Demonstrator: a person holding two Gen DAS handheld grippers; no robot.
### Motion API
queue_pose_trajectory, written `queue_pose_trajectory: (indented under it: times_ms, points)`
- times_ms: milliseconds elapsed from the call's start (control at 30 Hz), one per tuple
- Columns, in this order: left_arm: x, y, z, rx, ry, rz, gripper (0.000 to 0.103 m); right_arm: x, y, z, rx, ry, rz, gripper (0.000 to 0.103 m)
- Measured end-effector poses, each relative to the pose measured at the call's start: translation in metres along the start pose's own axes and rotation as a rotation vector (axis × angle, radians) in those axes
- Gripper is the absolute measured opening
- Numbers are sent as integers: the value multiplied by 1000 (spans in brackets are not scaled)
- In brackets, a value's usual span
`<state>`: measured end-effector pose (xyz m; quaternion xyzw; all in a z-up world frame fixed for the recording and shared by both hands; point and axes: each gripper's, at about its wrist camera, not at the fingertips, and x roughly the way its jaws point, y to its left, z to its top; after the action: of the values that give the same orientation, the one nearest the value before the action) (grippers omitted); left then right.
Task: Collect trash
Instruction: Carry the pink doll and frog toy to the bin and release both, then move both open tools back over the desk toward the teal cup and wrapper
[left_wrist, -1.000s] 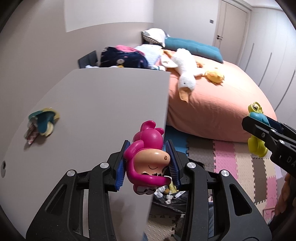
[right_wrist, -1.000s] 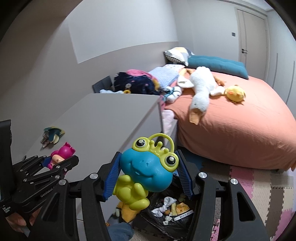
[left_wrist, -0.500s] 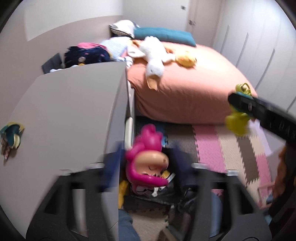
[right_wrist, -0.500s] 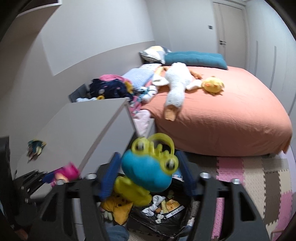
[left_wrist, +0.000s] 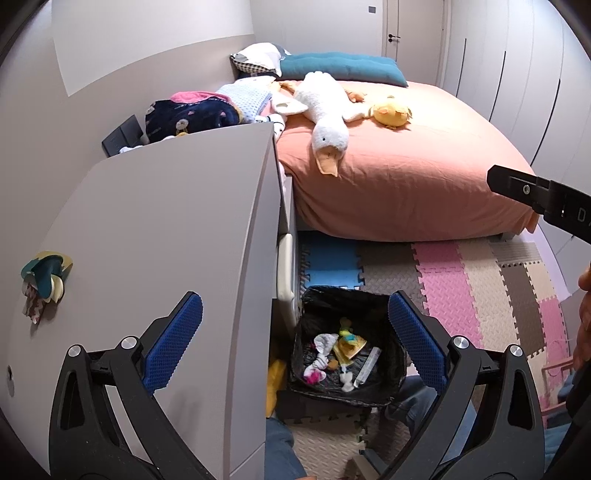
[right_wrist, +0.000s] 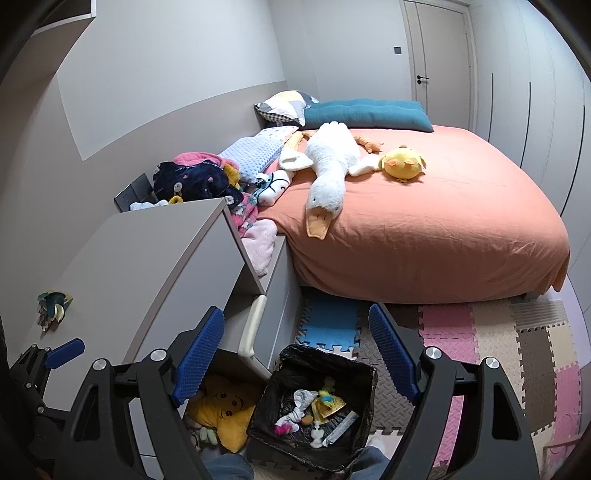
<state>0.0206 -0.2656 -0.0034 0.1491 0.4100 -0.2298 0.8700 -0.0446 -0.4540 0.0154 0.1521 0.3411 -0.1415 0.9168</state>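
A bin lined with a black bag (left_wrist: 391, 363) (right_wrist: 266, 406) stands on the floor beside the grey dresser (left_wrist: 166, 221) (right_wrist: 155, 251). It holds several scraps, wrappers and a small pink piece (left_wrist: 314, 376). My left gripper (left_wrist: 293, 338) is open and empty above the dresser's edge and the bin. My right gripper (right_wrist: 297, 356) is open and empty above the bin; it also shows at the right of the left wrist view (left_wrist: 535, 195). A teal and yellow item (left_wrist: 44, 280) (right_wrist: 53, 302) lies on the dresser's left side.
A bed with an orange cover (left_wrist: 406, 173) carries a white goose plush (left_wrist: 325, 110) and a yellow chick plush (left_wrist: 391, 112). Clothes (left_wrist: 192, 114) are piled behind the dresser. Coloured foam mats (left_wrist: 461, 284) cover the floor. A yellow plush (right_wrist: 221, 410) lies under the dresser.
Both grippers have opened over the bin. The pink toy has left my left gripper and the blue and yellow frog toy has left my right gripper. Both cameras moved right, toward the bin.
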Motion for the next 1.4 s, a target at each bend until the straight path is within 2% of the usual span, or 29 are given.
queue_pose_trajectory:
  times_ms: [767, 1400]
  points:
    - [-9, 89, -23, -128, 14, 109, 97, 31, 99, -3, -104, 35, 154, 81]
    - [-19, 178, -54, -244, 20, 212, 97, 55, 201, -10, -222, 72, 270, 81]
